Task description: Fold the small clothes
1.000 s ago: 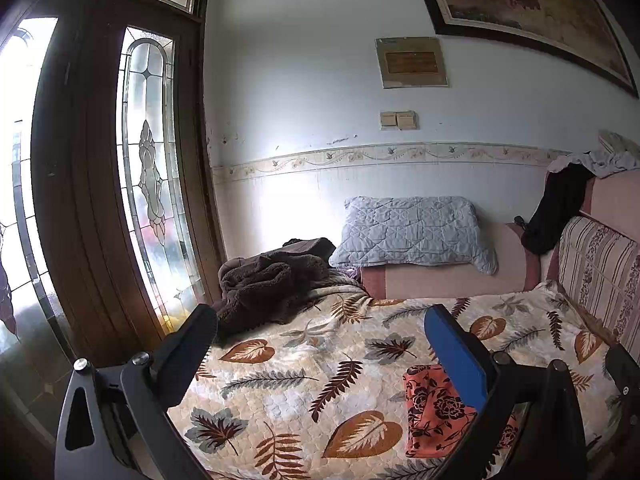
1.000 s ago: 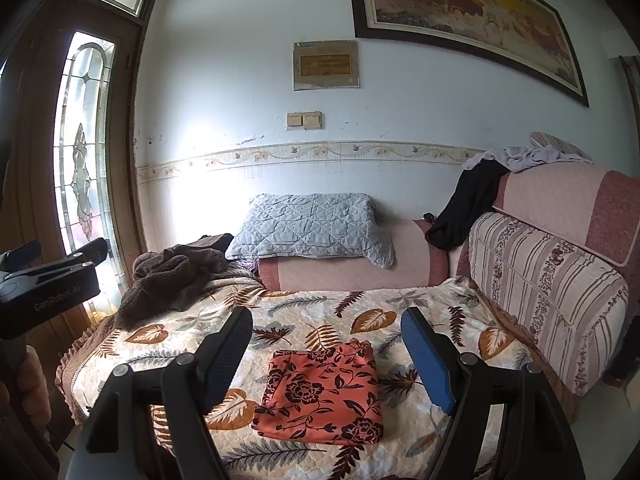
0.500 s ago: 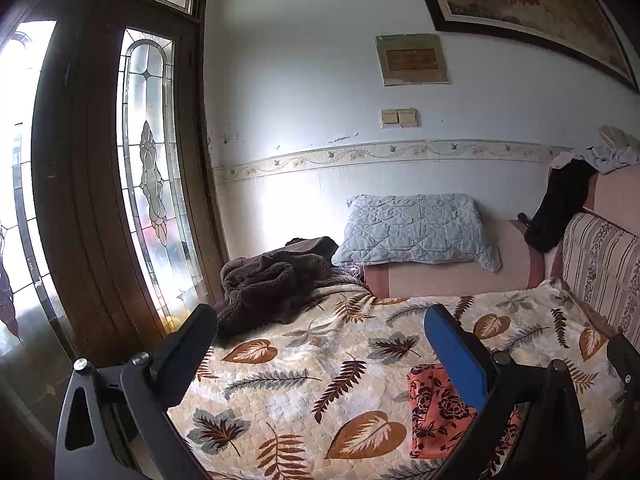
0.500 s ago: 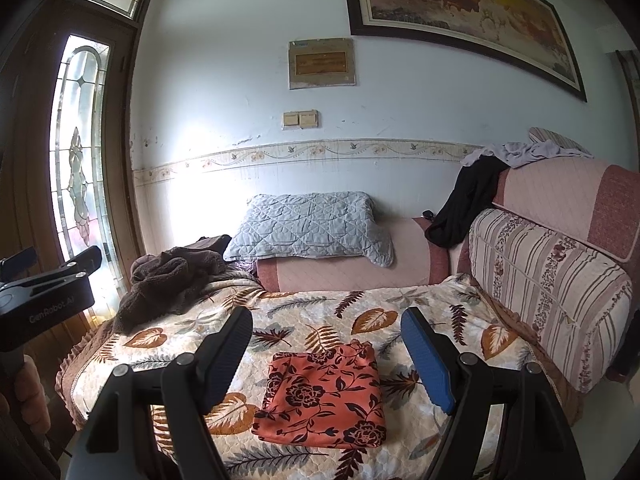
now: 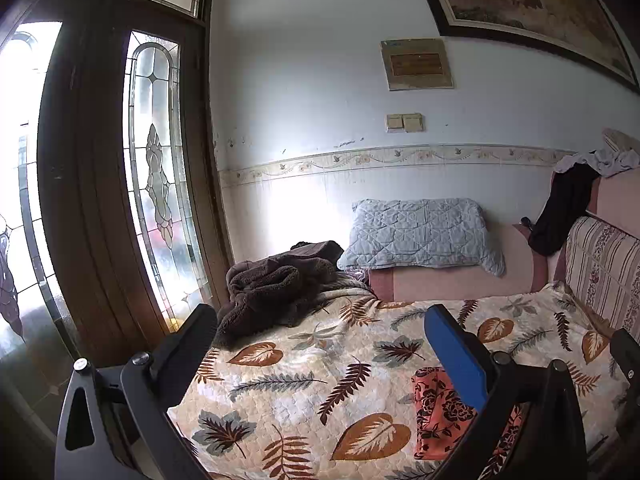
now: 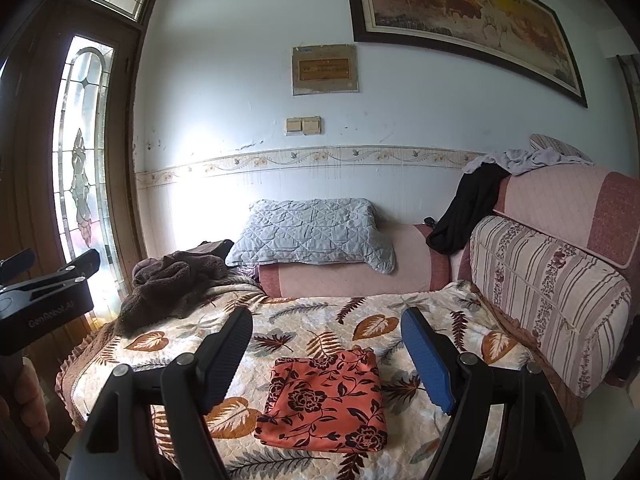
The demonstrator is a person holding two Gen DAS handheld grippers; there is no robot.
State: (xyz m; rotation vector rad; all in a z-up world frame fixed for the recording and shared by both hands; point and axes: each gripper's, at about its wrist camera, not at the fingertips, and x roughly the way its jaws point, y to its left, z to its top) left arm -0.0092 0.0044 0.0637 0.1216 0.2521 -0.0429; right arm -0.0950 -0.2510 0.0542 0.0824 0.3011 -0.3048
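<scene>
A small orange garment with a black flower print (image 6: pixel 326 400) lies folded into a neat rectangle on the leaf-patterned quilt (image 6: pixel 312 312). My right gripper (image 6: pixel 326 320) is open and empty, held above and in front of the garment without touching it. My left gripper (image 5: pixel 316 320) is open and empty, off to the left over the quilt (image 5: pixel 300 380). In the left wrist view the garment (image 5: pixel 436 412) shows partly behind the blue finger (image 5: pixel 456 356). The left gripper's body (image 6: pixel 44 304) shows at the left edge of the right wrist view.
A brown fleece blanket (image 6: pixel 168 284) is heaped at the quilt's back left by the stained-glass door (image 5: pixel 156 184). A grey quilted pillow (image 6: pixel 312 232) rests on the pink sofa arm. Striped back cushions (image 6: pixel 548 296) line the right side, with black and grey clothes (image 6: pixel 468 208) draped above.
Both grippers have drawn slightly back and shifted a little; the view of the sofa has slid marginally. The folded garment has not moved and both grippers stay open.
</scene>
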